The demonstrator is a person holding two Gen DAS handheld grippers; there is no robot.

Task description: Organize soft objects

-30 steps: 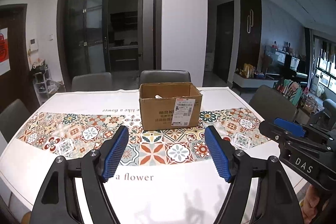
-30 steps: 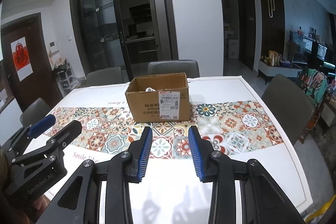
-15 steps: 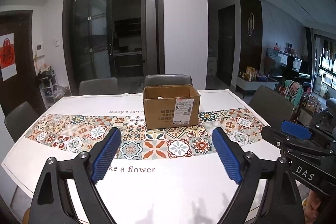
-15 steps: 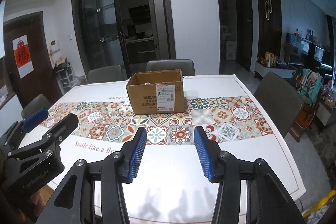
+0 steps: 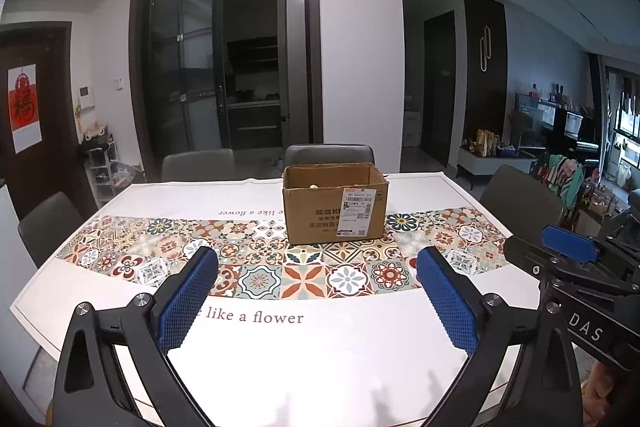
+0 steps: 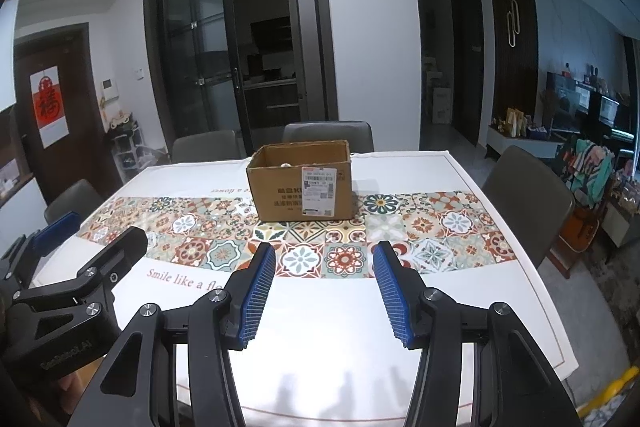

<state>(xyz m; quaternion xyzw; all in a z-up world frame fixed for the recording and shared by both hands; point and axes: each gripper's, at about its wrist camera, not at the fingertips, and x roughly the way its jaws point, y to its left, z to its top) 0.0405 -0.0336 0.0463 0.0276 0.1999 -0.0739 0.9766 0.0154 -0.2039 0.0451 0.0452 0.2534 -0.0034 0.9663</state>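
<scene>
An open brown cardboard box [image 5: 335, 203] with a white shipping label stands on the tiled band of the table; it also shows in the right wrist view [image 6: 304, 180]. A small pale object peeks over its rim inside [image 5: 314, 186]. My left gripper [image 5: 318, 291] is open and empty, held above the near part of the table, well short of the box. My right gripper [image 6: 325, 289] is open and empty, also short of the box. Each gripper shows in the other's view: the right one [image 5: 568, 259], the left one [image 6: 72, 247].
The table [image 5: 320, 355] has a white cloth with a patterned tile band and printed words. Grey chairs stand around it: behind the box [image 5: 329, 154], at the left [image 5: 48, 223] and at the right [image 6: 528, 195]. Glass doors are behind.
Both grippers have pulled back and up from the box, which looks smaller and farther now. Both sets of jaws have opened wider.
</scene>
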